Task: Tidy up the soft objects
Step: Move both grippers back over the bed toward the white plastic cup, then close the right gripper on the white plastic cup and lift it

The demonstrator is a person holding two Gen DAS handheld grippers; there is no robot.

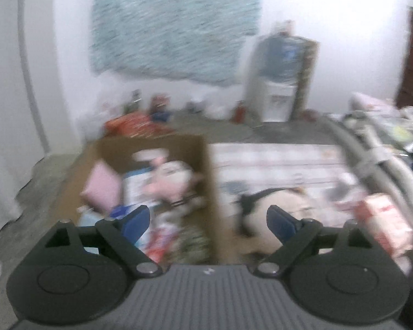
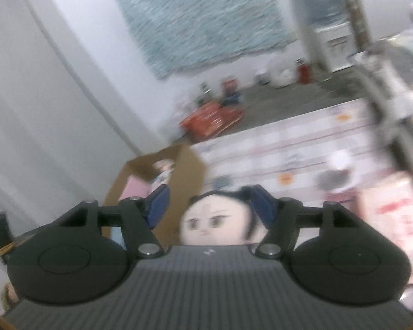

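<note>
An open cardboard box (image 1: 203, 165) stands on the floor with soft things inside: a pink pillow (image 1: 103, 189) and a pink-and-white plush (image 1: 168, 178). Right of it, a plush doll head (image 1: 256, 209) with black hair lies on a patterned mat (image 1: 275, 162). My left gripper (image 1: 209, 220) hangs open above the box's right wall, with nothing between its blue pads. In the right wrist view the doll head (image 2: 214, 220) faces me, framed by my open right gripper (image 2: 211, 206). A gap shows at its left pad, and the box (image 2: 187, 165) stands behind. Everything is blurred.
A water dispenser (image 1: 280, 82) stands at the back wall under a teal cloth (image 1: 176, 22). Red packaging (image 1: 129, 123) and small bottles lie on the floor behind the box. Grey tubes (image 1: 371, 165) slant along the right, beside a pink-and-white carton (image 1: 385, 220).
</note>
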